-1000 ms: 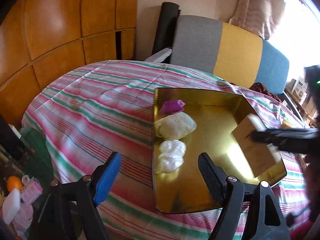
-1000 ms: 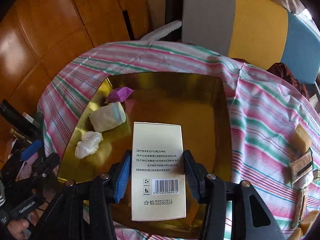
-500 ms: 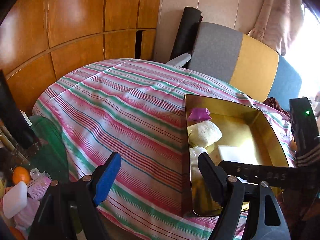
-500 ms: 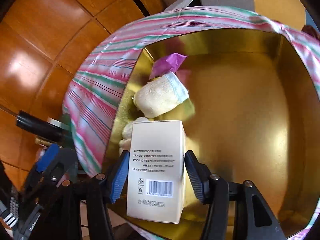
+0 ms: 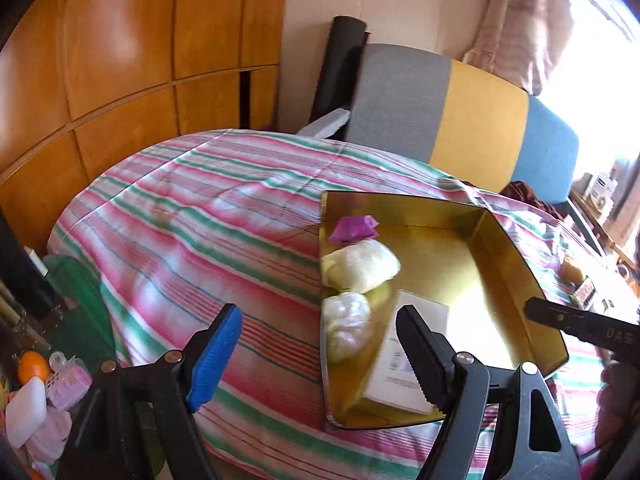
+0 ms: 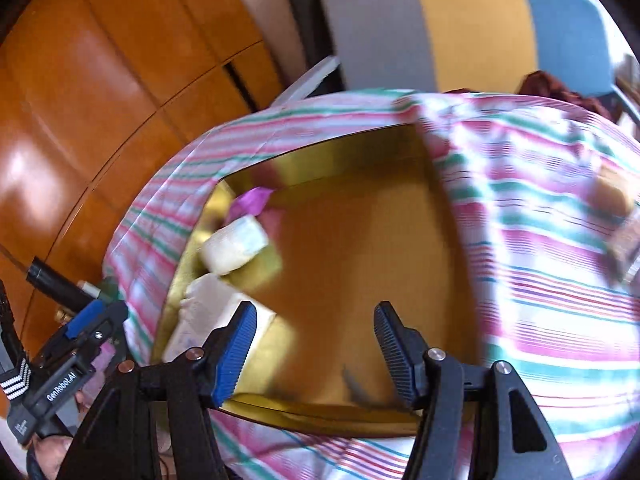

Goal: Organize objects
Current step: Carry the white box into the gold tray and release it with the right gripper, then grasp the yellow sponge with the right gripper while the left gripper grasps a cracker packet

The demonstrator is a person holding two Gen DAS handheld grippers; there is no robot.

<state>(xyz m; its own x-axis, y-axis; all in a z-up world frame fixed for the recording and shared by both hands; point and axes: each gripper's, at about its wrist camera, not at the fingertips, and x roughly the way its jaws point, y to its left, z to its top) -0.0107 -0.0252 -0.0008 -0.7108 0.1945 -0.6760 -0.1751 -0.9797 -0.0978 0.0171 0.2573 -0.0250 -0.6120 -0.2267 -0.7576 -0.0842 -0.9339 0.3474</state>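
Between your right gripper's (image 6: 314, 350) blue and black fingers nothing is held: the jaws are opening over the bare gold floor of the tray (image 6: 360, 264), and the cream box (image 5: 404, 354) you carried lies flat inside the tray, off to the left of the blue finger and touching neither pad. Your left gripper (image 5: 320, 354) hangs spread wide and empty above the near left corner of the tray, its blue finger over the striped cloth (image 5: 192, 240) and its black finger over the box. A second ago that box stood upright, pinched in the right gripper; half a second ago it was low in the tray and the pads were just beside it; now it is released, and the right gripper has slid toward the tray's right half. Along the tray's left wall, beyond the box, sit a white crinkled lump (image 5: 346, 326), then a rolled pale towel (image 5: 362, 266), then a small purple wrapper (image 5: 354, 229), all where they were. On the cloth to the right of the tray lie a few brownish items, too blurred to name. Past the bed stands a chair back (image 5: 460, 108) in grey, yellow and blue, with orange wood panels (image 5: 120, 60) to the left and a bright curtained window to the right.
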